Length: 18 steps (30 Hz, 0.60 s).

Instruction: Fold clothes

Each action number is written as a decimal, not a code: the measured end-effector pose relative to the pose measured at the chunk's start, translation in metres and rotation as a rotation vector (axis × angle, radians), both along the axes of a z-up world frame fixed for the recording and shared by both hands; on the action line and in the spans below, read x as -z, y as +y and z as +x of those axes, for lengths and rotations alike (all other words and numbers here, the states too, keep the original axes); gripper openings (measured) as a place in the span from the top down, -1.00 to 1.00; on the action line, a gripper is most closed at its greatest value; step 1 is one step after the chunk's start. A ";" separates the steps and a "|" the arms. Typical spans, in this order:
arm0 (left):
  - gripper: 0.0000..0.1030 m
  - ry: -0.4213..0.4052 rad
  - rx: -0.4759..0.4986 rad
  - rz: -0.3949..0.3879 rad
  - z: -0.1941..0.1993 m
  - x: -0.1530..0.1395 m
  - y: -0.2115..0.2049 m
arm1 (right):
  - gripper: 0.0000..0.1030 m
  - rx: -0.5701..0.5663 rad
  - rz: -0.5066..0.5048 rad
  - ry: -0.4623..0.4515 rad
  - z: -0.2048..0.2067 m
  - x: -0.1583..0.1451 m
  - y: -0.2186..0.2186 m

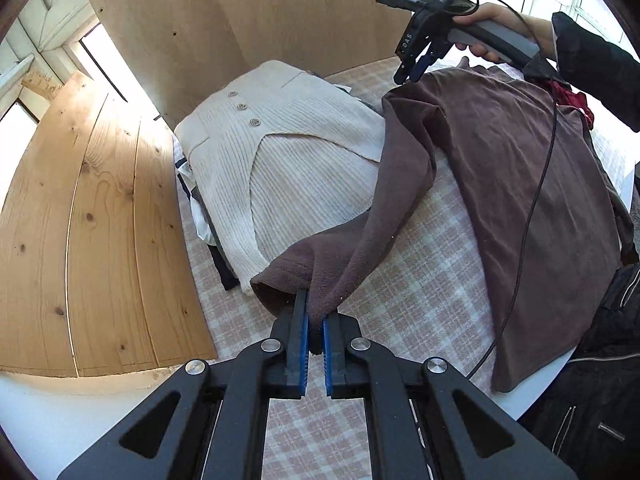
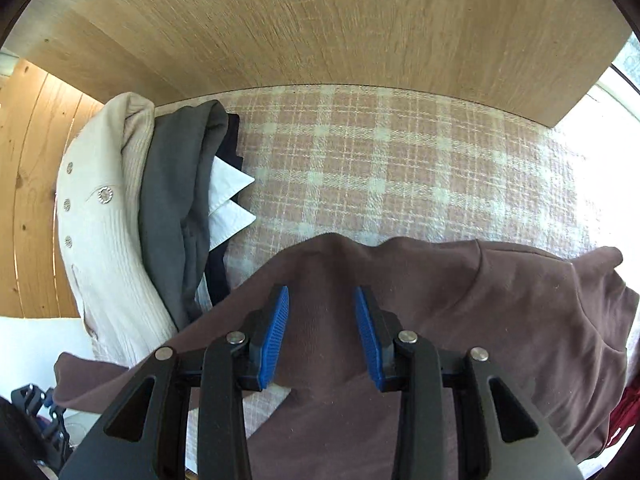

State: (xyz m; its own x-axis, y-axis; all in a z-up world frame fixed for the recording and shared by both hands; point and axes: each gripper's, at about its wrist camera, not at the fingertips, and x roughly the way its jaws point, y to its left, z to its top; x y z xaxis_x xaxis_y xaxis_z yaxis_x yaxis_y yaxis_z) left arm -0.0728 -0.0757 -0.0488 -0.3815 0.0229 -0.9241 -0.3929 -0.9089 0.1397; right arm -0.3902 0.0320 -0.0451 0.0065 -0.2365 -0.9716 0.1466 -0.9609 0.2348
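Observation:
A brown fleece top [image 1: 516, 184] lies spread on the checked cloth [image 1: 416, 296]. My left gripper [image 1: 315, 312] is shut on the cuff of its brown sleeve [image 1: 376, 224], lifted a little off the cloth. My right gripper [image 1: 412, 68] hovers over the top's far edge, held by a hand. In the right wrist view my right gripper [image 2: 321, 300] is open, its blue pads [image 2: 276, 332] apart just above the brown top [image 2: 480, 304], holding nothing.
A stack of folded clothes topped by a cream ribbed cardigan [image 1: 288, 148] sits at the left, also in the right wrist view [image 2: 108, 248]. Wood panels [image 1: 100, 232] stand left and behind. A red garment [image 1: 572, 100] lies at far right. A cable [image 1: 532, 216] crosses the top.

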 end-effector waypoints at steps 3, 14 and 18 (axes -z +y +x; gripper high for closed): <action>0.91 0.000 0.012 -0.008 0.004 -0.001 0.003 | 0.33 0.062 0.031 -0.021 -0.009 0.010 -0.002; 0.91 -0.005 0.036 -0.009 0.011 0.002 0.004 | 0.33 0.186 0.060 -0.097 -0.023 0.028 0.007; 0.91 -0.017 0.026 -0.013 0.008 0.006 -0.004 | 0.33 -0.159 0.185 0.090 -0.010 -0.002 -0.030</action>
